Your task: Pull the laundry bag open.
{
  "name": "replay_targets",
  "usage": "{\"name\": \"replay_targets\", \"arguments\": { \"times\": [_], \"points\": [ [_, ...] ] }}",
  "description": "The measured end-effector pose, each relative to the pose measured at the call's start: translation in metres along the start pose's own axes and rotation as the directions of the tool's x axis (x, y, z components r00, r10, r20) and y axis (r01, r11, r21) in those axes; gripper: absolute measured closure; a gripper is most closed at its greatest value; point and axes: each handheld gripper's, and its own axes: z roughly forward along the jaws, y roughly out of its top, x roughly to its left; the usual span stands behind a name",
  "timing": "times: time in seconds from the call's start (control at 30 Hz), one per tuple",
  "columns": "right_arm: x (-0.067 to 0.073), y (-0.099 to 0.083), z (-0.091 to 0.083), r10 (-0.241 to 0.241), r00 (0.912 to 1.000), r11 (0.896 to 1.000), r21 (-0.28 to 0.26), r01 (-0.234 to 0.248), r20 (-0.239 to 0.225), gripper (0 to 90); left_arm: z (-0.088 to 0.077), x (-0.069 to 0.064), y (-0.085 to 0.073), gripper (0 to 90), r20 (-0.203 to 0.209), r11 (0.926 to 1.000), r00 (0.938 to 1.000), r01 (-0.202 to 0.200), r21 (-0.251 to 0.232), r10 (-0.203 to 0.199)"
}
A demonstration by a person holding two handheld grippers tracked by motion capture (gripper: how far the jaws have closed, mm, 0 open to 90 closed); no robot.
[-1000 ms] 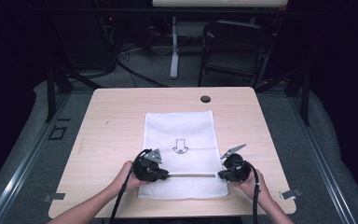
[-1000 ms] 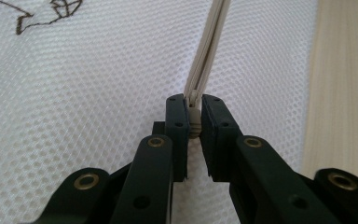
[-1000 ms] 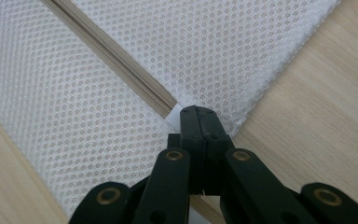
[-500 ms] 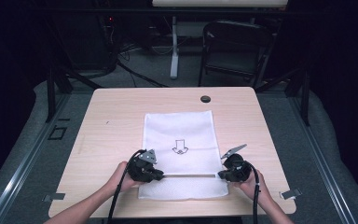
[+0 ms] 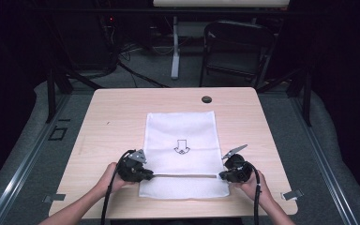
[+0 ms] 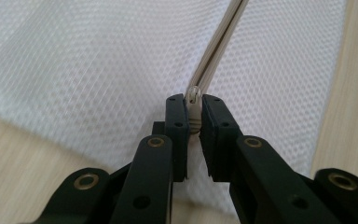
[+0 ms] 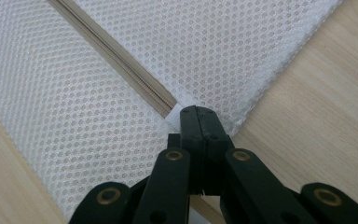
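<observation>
White mesh zippered bag (image 5: 183, 154) lies flat on the pale wooden surface (image 5: 112, 117). Left gripper (image 6: 193, 116) fingers pinch its zipper pull (image 6: 194, 109); right gripper (image 7: 199, 120) fingers clamp the zipper's opposite end.

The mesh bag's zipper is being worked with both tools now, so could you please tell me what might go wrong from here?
1. The left tool pinches only the small zipper pull; the pull could slip out.
2. The right tool clamps just the corner of the mesh bag at the zipper's end; if that grip gives, the bag may slide across the table.
3. Loose mesh beside the zipper could snag in the slider.
</observation>
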Motion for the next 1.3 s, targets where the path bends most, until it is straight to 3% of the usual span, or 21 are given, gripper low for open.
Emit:
{"name": "replay_targets", "arguments": {
  "times": [0.37, 0.7, 0.83, 0.9, 0.93, 0.97, 1.0, 1.07, 1.1, 1.17, 1.2, 1.3],
  "points": [
    [0.0, 0.0, 0.0, -0.008, 0.9999, 1.0, 0.004, 0.008, 0.011, 90.0, -0.017, 0.006, -0.017, 81.7, -0.032, 0.9991, 0.9986, 0.042, -0.012, -0.042],
    [0.001, -0.001, 0.001, 0.01, 0.9999, 1.0, -0.013, -0.01, 0.005, 90.0, -0.017, 0.006, -0.019, 81.7, -0.031, 0.9993, 0.9988, 0.036, -0.002, -0.036],
    [0.001, -0.001, 0.0, 0.001, 1.0, 1.0, -0.004, -0.001, 0.008, 90.0, -0.016, 0.005, -0.019, 81.6, -0.029, 0.999, 0.9986, 0.044, -0.006, -0.044],
    [0.0, -0.002, 0.0, -0.026, 0.9996, 1.0, -0.015, 0.026, 0.012, 90.0, -0.016, 0.006, -0.019, 81.5, -0.027, 0.9989, 0.9985, 0.047, -0.008, -0.047],
    [0.001, -0.003, 0.0, -0.006, 1.0, 1.0, -0.022, 0.006, -0.001, 90.0, -0.016, 0.006, -0.019, 81.4, -0.025, 0.9987, 0.9984, 0.05, -0.012, -0.05],
    [0.0, -0.003, 0.0, -0.018, 0.9998, 1.0, -0.022, 0.017, -0.002, 90.0, -0.016, 0.006, -0.019, 81.4, -0.025, 0.9985, 0.9983, 0.052, -0.018, -0.052],
    [0.001, -0.002, -0.001, -0.037, 0.9993, 0.999, -0.018, 0.037, 0.007, 89.0, -0.016, 0.006, -0.019, 81.2, -0.024, 0.9986, 0.9985, 0.049, -0.02, -0.05],
    [0.001, 0.0, -0.002, -0.028, 0.999, 0.999, -0.021, 0.028, -0.035, 70.3, -0.016, 0.006, -0.019, 80.4, -0.022, 0.9978, 0.998, 0.058, -0.031, -0.058],
    [0.002, 0.001, -0.003, -0.046, 0.9982, 0.999, -0.018, 0.045, -0.04, 67.3, -0.017, 0.006, -0.018, 78.7, -0.013, 0.9974, 0.9979, 0.062, -0.035, -0.063],
    [0.006, 0.003, -0.007, -0.059, 0.9982, 0.998, -0.034, 0.059, 0.002, 63.1, -0.017, 0.005, -0.016, 66.1, -0.005, 0.9966, 0.9972, 0.074, -0.035, -0.074],
    [0.006, 0.005, -0.011, -0.056, 0.9984, 0.997, -0.048, 0.055, -0.011, 59.3, -0.019, 0.004, -0.014, 62.1, -0.002, 0.9965, 0.9973, 0.073, -0.04, -0.074],
    [0.007, 0.007, -0.021, -0.054, 0.9985, 0.995, -0.082, 0.054, 0.008, 49.8, -0.024, 0.002, -0.01, 49.0, -0.004, 0.9943, 0.9956, 0.093, -0.052, -0.094]
  ]
}}
